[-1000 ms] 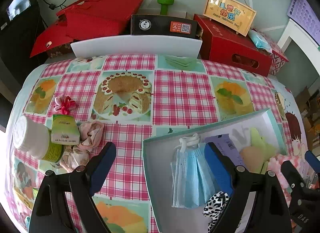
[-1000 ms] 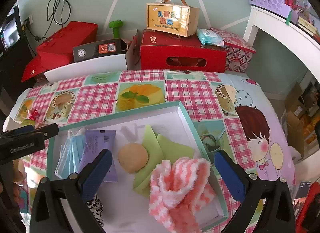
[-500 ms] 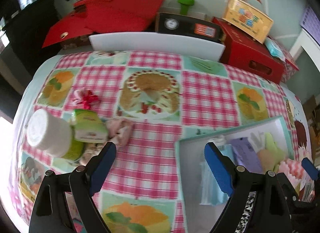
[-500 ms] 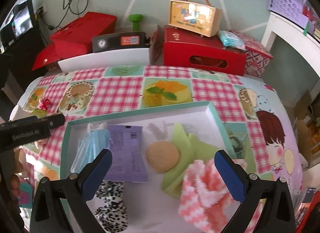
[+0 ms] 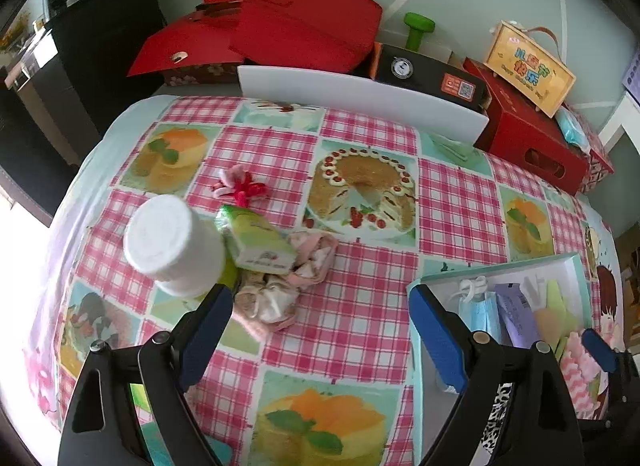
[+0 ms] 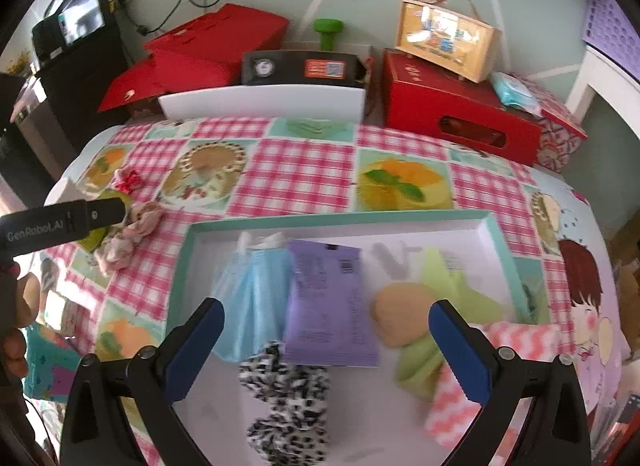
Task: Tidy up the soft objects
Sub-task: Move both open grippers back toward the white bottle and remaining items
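left claw: our left gripper [image 5: 320, 330] has its jaws spread wide with nothing between them, just checked tablecloth [image 5: 360, 330].

right claw: our right gripper [image 6: 326, 350] is spread wide too, empty, hanging over the tray's contents.

landmark: the teal-rimmed tray [image 6: 320, 221]. Everything below is placed off that.

already in the tray: blue face mask [image 6: 256, 298], purple packet [image 6: 328, 302], leopard scrunchie [image 6: 288, 406], tan puff [image 6: 400, 318], green cloth [image 6: 444, 278], pink-and-white fuzzy cloth [image 6: 460, 406].

still outside: a crumpled pinkish sock bundle [image 5: 272, 298] lies well left of the tray, touching the green packet [image 5: 256, 242] and right by the white-lidded jar [image 5: 172, 242]. A pink-red bow [image 5: 240, 185] sits further back.

the key relation: the bundle lies just ahead of our left claw's left finger, its long run heading back and to the right. We'd say the left hand is clearly the nearer one.

what changed: a second ago our left claw was looking down over the tray's left end; now the tray sits off to the right and the bundle is nearly in line. The right claw has slid toward the tray's left half.
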{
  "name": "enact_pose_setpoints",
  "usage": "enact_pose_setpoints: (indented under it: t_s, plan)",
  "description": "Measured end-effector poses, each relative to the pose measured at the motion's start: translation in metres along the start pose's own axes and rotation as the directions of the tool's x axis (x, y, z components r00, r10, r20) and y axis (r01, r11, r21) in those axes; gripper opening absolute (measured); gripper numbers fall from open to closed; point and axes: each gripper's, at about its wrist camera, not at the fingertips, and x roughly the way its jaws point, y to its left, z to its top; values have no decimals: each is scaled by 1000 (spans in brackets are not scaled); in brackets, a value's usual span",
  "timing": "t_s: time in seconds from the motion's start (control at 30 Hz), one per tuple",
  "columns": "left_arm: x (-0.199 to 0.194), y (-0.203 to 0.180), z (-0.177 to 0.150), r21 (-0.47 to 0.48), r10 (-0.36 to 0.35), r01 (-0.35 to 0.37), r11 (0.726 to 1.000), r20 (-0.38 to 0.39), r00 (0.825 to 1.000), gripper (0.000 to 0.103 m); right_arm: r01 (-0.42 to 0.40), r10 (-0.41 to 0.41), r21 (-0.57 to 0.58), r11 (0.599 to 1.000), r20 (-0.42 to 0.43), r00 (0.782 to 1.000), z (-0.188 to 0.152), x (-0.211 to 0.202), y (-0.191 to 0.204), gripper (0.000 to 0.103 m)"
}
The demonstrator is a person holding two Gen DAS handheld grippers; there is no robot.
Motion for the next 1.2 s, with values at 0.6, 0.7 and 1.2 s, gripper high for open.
enact_pose_setpoints:
  t_s: [0.6,0.7,1.2]
  plan:
    - [-32,73,-5,-188,-5,15,982,56,998,90,-149,149,-79,986,-1,989,2,11,66,103]
    - [-36,88,-5,-227,-19,33,973,65,998,90,-159,159,-97,983,-5,987,1,13,76,103]
    - [-57,153,19,-229,-44,56,972,59,997,90,-193,197,-168,967,8,980,9,15,124,103]
